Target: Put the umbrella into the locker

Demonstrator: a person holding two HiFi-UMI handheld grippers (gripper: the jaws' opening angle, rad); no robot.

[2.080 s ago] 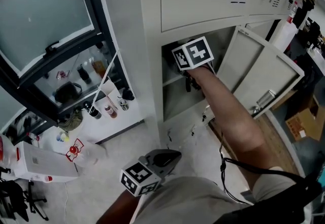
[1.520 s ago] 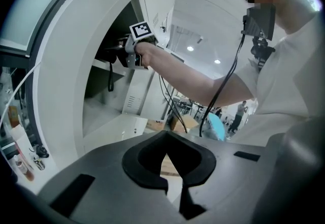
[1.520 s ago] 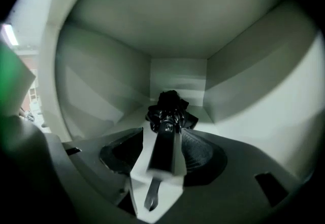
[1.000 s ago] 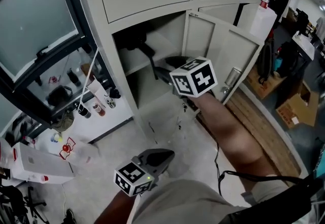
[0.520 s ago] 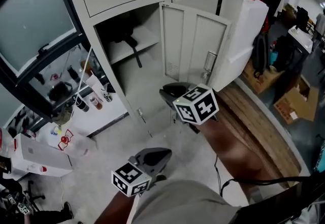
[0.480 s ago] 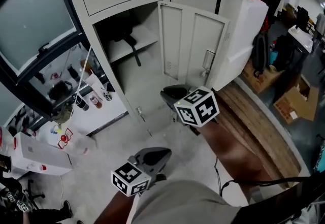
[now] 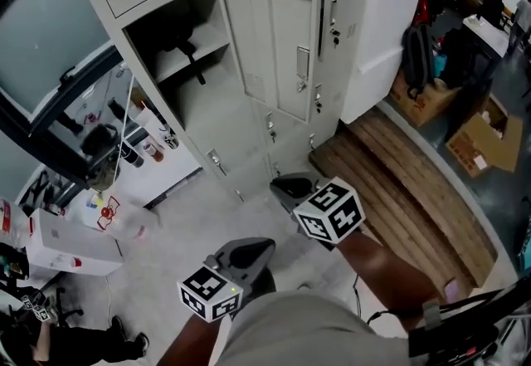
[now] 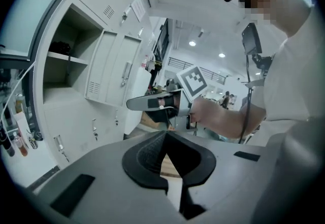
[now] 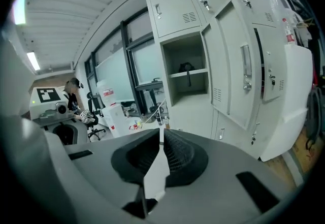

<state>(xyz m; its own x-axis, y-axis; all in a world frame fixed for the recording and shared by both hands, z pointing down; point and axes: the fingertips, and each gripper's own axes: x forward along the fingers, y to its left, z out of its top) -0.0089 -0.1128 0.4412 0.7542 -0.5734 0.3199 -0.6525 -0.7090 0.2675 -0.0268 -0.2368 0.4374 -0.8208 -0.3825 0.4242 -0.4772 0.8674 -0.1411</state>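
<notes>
The black umbrella lies on the shelf inside the open locker, its strap hanging over the shelf edge. It also shows in the right gripper view as the umbrella, far ahead. The locker door stands open. My right gripper is low over the floor, well back from the locker, jaws shut and empty. My left gripper hangs close to my body, also shut on nothing. In the left gripper view the right gripper floats ahead of the left gripper.
A wooden pallet lies on the floor to the right, with cardboard boxes and a black bag beyond. Several bottles and a white box stand at the left. A seated person is far left.
My right gripper has come out of the locker and sunk toward my body. Both grippers are farther from the locker. The umbrella stays on the shelf.
</notes>
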